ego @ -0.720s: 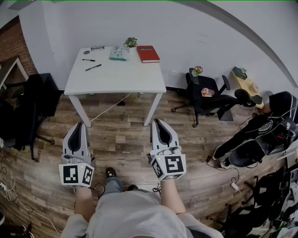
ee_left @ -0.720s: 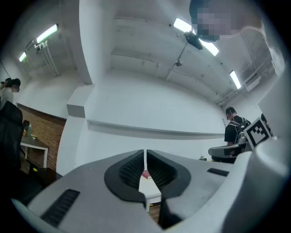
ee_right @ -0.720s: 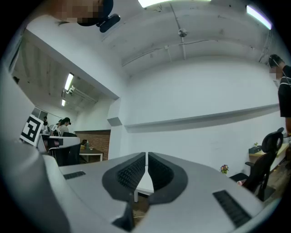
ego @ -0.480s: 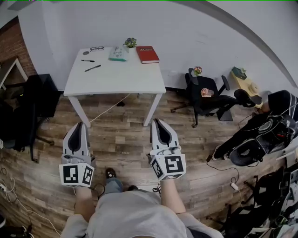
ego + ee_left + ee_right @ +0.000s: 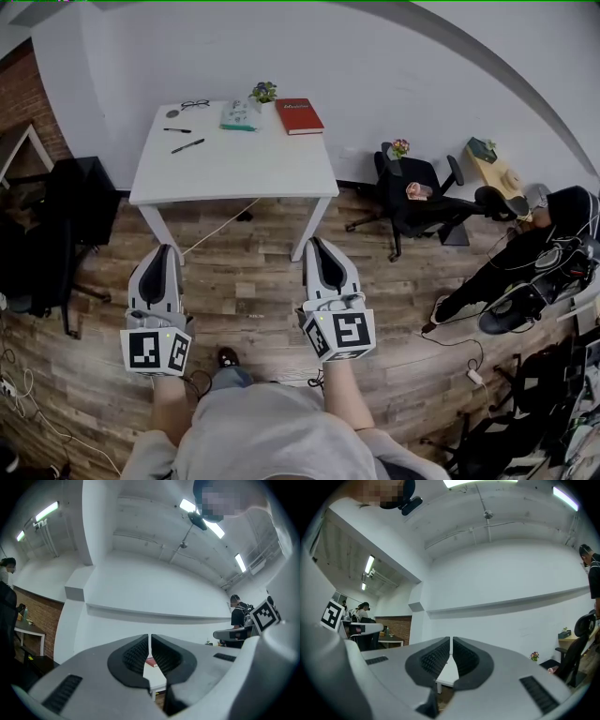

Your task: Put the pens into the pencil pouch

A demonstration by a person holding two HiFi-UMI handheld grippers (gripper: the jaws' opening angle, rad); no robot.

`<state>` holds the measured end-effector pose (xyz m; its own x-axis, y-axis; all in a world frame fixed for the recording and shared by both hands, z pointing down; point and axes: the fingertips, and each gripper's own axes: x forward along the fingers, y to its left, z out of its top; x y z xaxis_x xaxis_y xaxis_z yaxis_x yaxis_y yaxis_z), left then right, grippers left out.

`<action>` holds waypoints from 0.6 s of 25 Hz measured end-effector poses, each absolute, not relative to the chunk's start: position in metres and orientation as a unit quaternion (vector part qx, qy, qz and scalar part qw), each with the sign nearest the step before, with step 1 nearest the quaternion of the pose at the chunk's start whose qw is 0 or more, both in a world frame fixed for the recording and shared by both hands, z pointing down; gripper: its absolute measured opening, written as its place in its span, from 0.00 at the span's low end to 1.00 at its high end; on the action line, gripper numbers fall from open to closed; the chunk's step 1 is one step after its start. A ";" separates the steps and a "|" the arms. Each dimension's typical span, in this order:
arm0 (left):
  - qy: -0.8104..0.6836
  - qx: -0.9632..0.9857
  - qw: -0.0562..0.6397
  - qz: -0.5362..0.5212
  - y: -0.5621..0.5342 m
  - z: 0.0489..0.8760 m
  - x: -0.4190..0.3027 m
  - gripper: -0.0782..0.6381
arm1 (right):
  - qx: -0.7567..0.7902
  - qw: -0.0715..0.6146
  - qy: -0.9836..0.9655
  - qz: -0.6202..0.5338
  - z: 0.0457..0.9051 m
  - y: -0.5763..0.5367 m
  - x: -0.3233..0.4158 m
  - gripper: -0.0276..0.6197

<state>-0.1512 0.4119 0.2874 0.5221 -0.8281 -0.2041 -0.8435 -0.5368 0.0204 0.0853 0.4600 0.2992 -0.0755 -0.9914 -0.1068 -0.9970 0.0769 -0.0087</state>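
Observation:
A white table (image 5: 234,164) stands against the far wall, well ahead of me. On it lie two black pens (image 5: 187,145) (image 5: 177,129) at the back left, with a teal pencil pouch (image 5: 238,115) beside them. My left gripper (image 5: 167,249) and right gripper (image 5: 316,242) are held over the wood floor, short of the table, both shut and empty. In the left gripper view the left gripper (image 5: 149,635) has its jaws together. The right gripper (image 5: 451,639) looks the same in the right gripper view.
Also on the table are a red book (image 5: 298,115), a small potted plant (image 5: 263,91) and glasses (image 5: 195,102). A black office chair (image 5: 417,192) stands to the right, a dark chair (image 5: 52,225) to the left. Bags and cables (image 5: 525,281) clutter the right floor.
The view has shifted slightly, with the table a little nearer and the room sliding in the picture. Both grippers hold the same pose and stay shut.

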 end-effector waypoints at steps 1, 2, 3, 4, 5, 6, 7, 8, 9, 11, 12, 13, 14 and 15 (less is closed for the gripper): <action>0.478 -0.872 0.042 0.095 0.406 0.286 -0.151 0.16 | -0.678 0.044 0.733 0.034 0.298 0.455 0.084 0.10; 0.476 -0.873 0.044 0.095 0.400 0.285 -0.152 0.16 | -0.678 0.046 0.733 0.034 0.297 0.450 0.082 0.10; 0.474 -0.874 0.044 0.096 0.393 0.284 -0.153 0.16 | -0.678 0.047 0.733 0.035 0.296 0.444 0.080 0.10; 0.472 -0.875 0.044 0.097 0.387 0.284 -0.154 0.16 | -0.679 0.048 0.732 0.035 0.296 0.439 0.078 0.10; 0.471 -0.876 0.043 0.099 0.381 0.283 -0.156 0.16 | -0.680 0.049 0.731 0.035 0.296 0.434 0.076 0.10; 0.469 -0.876 0.043 0.101 0.375 0.282 -0.158 0.16 | -0.681 0.049 0.729 0.035 0.296 0.428 0.074 0.10; 0.468 -0.877 0.042 0.103 0.368 0.282 -0.161 0.16 | -0.683 0.049 0.728 0.035 0.296 0.422 0.072 0.10; 0.467 -0.877 0.042 0.104 0.362 0.282 -0.163 0.16 | -0.684 0.049 0.727 0.035 0.297 0.417 0.070 0.10; 0.466 -0.878 0.041 0.105 0.355 0.283 -0.166 0.16 | -0.685 0.049 0.726 0.035 0.297 0.411 0.067 0.10; 0.464 -0.879 0.040 0.106 0.341 0.284 -0.171 0.16 | -0.688 0.049 0.723 0.035 0.298 0.399 0.061 0.10; 0.463 -0.879 0.039 0.106 0.335 0.284 -0.174 0.16 | -0.690 0.049 0.721 0.034 0.298 0.394 0.059 0.10; 0.462 -0.880 0.038 0.107 0.328 0.284 -0.176 0.16 | -0.692 0.049 0.719 0.034 0.299 0.389 0.057 0.10; 0.460 -0.880 0.039 0.108 0.322 0.283 -0.178 0.16 | -0.694 0.049 0.717 0.033 0.299 0.384 0.055 0.10; 0.459 -0.881 0.039 0.109 0.316 0.282 -0.180 0.16 | -0.696 0.049 0.716 0.033 0.299 0.379 0.053 0.10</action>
